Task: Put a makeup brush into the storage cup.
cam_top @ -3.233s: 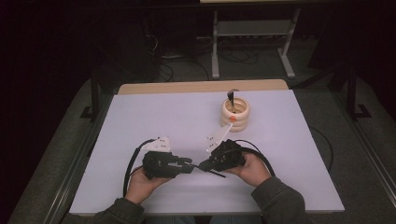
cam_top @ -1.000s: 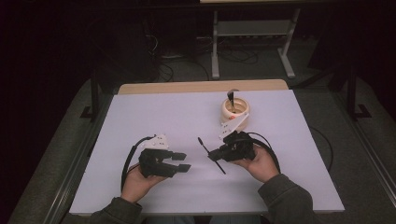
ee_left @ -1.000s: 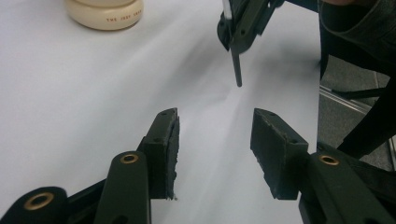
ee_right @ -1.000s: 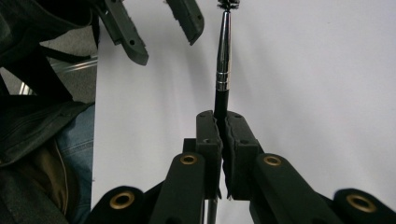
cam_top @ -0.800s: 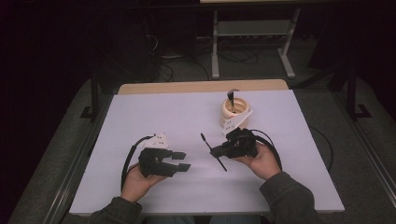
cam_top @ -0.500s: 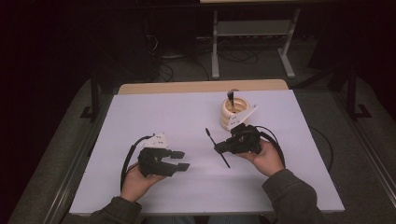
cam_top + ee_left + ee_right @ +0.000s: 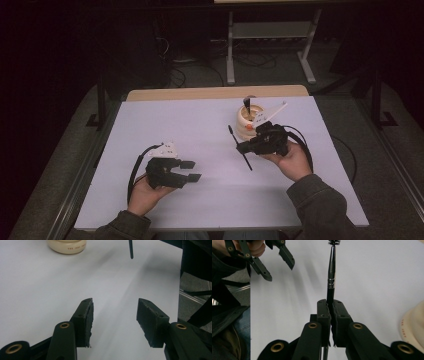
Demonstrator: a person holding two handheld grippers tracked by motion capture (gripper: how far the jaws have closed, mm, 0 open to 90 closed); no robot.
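Jaws clamped on our brush [image 7: 331,272], right gripper [image 7: 243,147]; left gripper [image 7: 192,171] gapes wide, holding nothing.
We carry it near the cream holder [image 7: 248,120], probably to stand it alongside the other brush.

The left gripper [image 7: 114,320] holds its two black jaws wide apart above the white table [image 7: 45,285], with nothing between them. Farther off, a cream holder [image 7: 67,246] stands on the table at the top edge, and a thin black brush tip [image 7: 131,250] hangs down beside it, off the surface.
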